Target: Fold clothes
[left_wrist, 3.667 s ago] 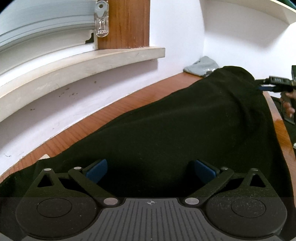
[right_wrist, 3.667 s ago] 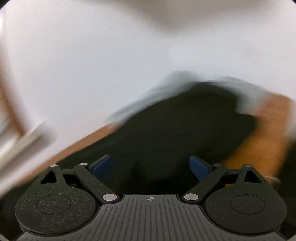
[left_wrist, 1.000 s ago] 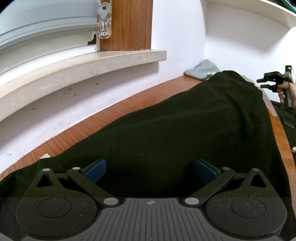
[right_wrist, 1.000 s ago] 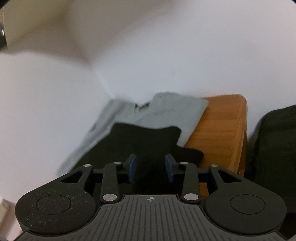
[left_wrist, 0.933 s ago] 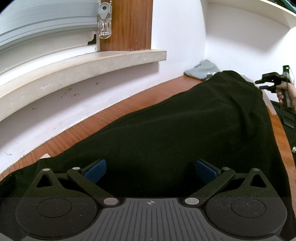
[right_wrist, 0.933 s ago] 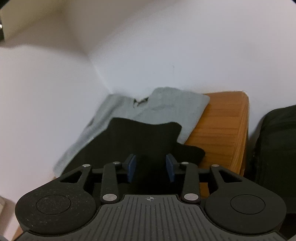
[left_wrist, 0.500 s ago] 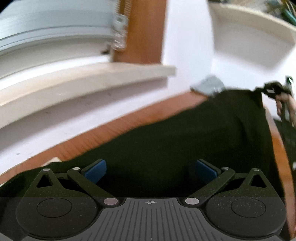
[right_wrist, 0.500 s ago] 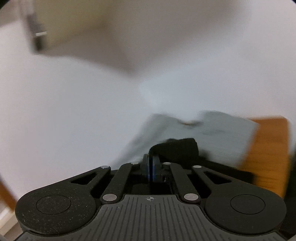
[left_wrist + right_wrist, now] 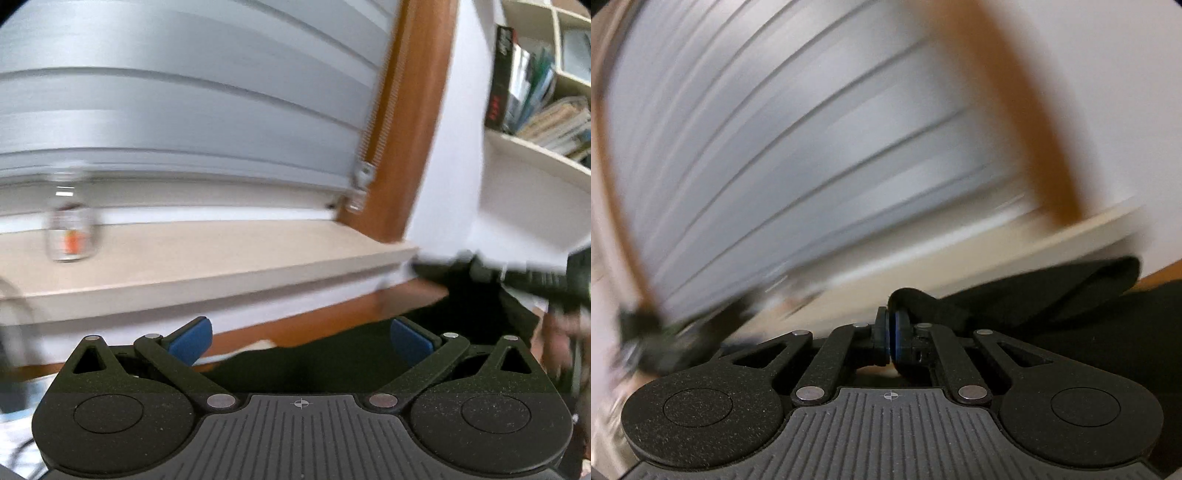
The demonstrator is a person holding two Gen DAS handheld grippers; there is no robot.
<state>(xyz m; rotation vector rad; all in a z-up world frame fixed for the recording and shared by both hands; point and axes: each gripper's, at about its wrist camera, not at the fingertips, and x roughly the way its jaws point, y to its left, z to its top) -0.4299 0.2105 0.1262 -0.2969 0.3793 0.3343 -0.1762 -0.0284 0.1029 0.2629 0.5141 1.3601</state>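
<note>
left wrist view: the left gripper has its blue pads spread wide apart with nothing between them. the black garment lies just ahead of and below it on the wooden table, its long axis running away toward the right side of the frame, where the cloth rises to a blurred dark shape, probably the other gripper.

right wrist view: the right gripper has its pads pressed together on a fold of the black garment; the cloth arches over the pads and trails off to the right and downward. this gripper is therefore the nearer one, already in contact, while the left one is only close above the near end. the coming fold appears to turn on carrying the pinched far end along the long axis toward the left gripper's end.

containers: a clear jar stands on the window sill, its contents too blurred to name beyond an orange patch. a white shelf at upper right holds books.
</note>
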